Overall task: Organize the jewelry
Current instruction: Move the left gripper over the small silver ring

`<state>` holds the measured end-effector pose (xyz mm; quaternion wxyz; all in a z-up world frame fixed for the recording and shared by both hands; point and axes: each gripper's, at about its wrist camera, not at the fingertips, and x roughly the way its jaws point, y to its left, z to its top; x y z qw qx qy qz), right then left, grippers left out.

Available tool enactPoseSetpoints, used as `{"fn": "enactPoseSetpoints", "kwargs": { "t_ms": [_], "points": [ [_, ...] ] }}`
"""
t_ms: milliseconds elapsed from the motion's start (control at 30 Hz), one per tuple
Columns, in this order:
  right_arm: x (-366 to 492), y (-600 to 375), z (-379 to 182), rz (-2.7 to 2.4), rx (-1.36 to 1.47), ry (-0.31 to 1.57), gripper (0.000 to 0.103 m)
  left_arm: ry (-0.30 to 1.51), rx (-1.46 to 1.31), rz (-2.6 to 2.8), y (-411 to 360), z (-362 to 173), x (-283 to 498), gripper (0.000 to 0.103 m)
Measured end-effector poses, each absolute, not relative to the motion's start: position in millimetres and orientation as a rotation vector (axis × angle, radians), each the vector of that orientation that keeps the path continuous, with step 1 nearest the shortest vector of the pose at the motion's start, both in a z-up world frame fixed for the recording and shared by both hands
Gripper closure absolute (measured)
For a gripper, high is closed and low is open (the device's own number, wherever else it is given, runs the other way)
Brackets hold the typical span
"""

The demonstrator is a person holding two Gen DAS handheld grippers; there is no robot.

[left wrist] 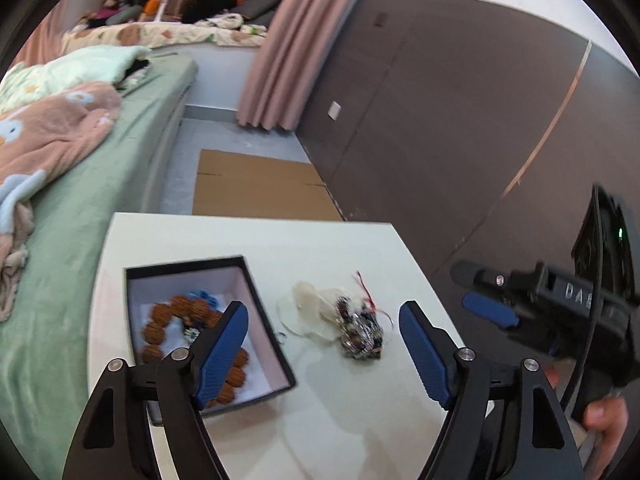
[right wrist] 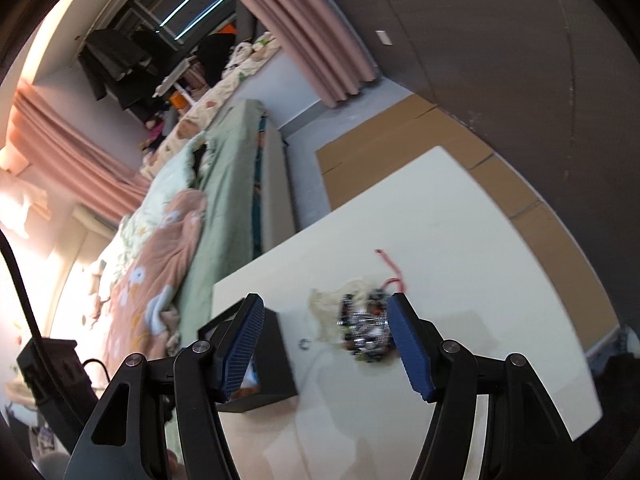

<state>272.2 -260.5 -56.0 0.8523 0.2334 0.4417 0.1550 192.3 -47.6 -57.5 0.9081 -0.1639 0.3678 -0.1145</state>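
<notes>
Jewelry heap (left wrist: 362,334), a blurred tangle of dark and silvery beads, lies on the white table (left wrist: 352,240) just right of the black box (left wrist: 276,344), its red thread (left wrist: 366,294) pointing toward the table's far edge. One brown bead bracelet (left wrist: 188,312) lies inside the box, partly hidden. Two tools: left tool (left wrist: 322,354) and right tool (right wrist: 324,348) both gape wide, holding nothing.

The left gripper's (left wrist: 322,354) near finger hides part of the brown bead bracelet (left wrist: 192,332) in the black box (left wrist: 276,352) by the table's (left wrist: 360,248) left edge, and a small blue item behind the beads is too blurred to name. The dark bead tangle (left wrist: 360,334) mid-table is motion-smeared, its pieces indistinguishable. In the right wrist view, the right gripper's (right wrist: 326,346) left finger covers most of the box interior.
</notes>
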Motion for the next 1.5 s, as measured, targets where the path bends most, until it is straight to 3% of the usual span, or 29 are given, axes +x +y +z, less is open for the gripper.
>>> {"fn": "enactPoseSetpoints", "kwargs": {
  "t_ms": [567,667,767,1133,1500],
  "points": [
    [273,-317,-71,0.187,0.524,0.986,0.038,0.856,-0.216,-0.296,-113,-98,198,0.029],
    [273,-318,-73,0.181,0.522,0.993,0.038,0.891,-0.212,-0.268,-110,-108,206,0.029],
    [273,-317,-75,0.184,0.516,1.003,0.038,0.913,-0.194,-0.244,-108,-114,209,0.039],
    [281,-283,-99,0.256,0.438,1.102,0.039,0.923,-0.208,-0.112,-80,-118,215,0.042],
    [297,-261,-136,0.257,0.442,1.172,0.059,0.921,-0.27,0.01,-39,-119,221,0.042]
  ]
}}
